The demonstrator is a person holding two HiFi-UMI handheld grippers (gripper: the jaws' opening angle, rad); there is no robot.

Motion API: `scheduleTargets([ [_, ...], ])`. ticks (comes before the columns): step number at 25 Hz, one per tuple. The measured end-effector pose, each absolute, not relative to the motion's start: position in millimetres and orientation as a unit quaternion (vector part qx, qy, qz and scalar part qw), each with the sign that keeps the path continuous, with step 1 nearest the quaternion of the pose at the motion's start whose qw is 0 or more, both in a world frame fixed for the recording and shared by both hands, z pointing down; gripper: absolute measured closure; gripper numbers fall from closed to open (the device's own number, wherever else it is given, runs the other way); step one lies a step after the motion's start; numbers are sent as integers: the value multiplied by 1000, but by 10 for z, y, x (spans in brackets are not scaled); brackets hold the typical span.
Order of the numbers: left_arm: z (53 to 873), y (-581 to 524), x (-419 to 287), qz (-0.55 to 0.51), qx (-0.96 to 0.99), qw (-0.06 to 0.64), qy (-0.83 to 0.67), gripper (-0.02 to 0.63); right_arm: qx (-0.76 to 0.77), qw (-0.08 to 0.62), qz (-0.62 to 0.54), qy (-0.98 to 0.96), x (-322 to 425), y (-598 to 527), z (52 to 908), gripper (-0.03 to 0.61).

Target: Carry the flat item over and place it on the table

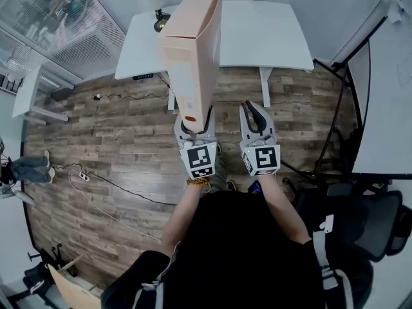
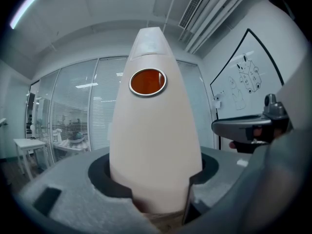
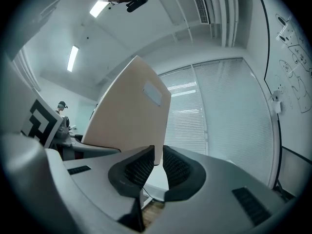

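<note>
A tall, flat beige box [image 1: 194, 50] with an orange round spot near its lower end stands upright in my left gripper [image 1: 193, 132], whose jaws are shut on its bottom edge. In the left gripper view the box [image 2: 156, 145] fills the space between the jaws and rises toward the ceiling. My right gripper [image 1: 256, 116] hangs just right of it, shut with nothing between its fingers. From the right gripper view [image 3: 158, 162] the box [image 3: 129, 111] shows to the left, behind the jaws. The white table [image 1: 270, 37] lies ahead, beyond the box.
A small dark object [image 1: 159, 22] sits on the table's far left corner. A whiteboard [image 1: 386, 108] stands on the right and a black chair [image 1: 367, 224] at lower right. Cables [image 1: 109, 185] trail over the wooden floor. Another white table [image 1: 32, 95] is at the left.
</note>
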State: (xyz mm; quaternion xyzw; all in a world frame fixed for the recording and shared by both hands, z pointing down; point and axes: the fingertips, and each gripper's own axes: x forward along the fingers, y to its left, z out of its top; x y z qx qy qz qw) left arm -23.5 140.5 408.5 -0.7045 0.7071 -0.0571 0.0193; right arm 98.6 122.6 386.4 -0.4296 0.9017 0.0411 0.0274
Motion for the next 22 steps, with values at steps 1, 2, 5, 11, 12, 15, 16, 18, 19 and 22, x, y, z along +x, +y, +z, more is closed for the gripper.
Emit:
scheduleTargets([
  [1, 4098, 1318, -248, -55, -706, 18, 706, 331, -432, 25, 42, 900, 982, 1144, 3867, 540],
  [2, 4109, 1224, -262, -53, -707, 17, 705, 331, -436, 23, 43, 899, 980, 1052, 3871, 540],
  [5, 4102, 920, -356, -49, -710, 14, 703, 331, -438, 15, 47, 898, 891, 746, 3851, 540],
  [11, 4032, 389, -666, -40, -711, 17, 702, 331, -437, 3, 50, 898, 587, 221, 3810, 540],
  [12, 4032, 304, -709, -38, -711, 15, 702, 331, -437, 1, 50, 898, 548, 137, 3813, 540],
  [15, 4038, 56, -879, -31, -710, 16, 704, 331, -429, -8, 57, 902, 371, -105, 3808, 540],
  [16, 4047, -20, -948, -31, -709, 18, 705, 331, -423, -12, 63, 904, 301, -174, 3810, 540],
  [18, 4067, -176, -1084, -32, -707, 22, 707, 331, -410, -22, 79, 908, 158, -299, 3812, 540],
  [19, 4074, -259, -1144, -31, -707, 21, 706, 331, -404, -25, 84, 911, 88, -365, 3810, 540],
  [22, 4090, -469, -1274, -21, -714, 13, 700, 331, -397, -22, 75, 914, -65, -579, 3818, 540],
])
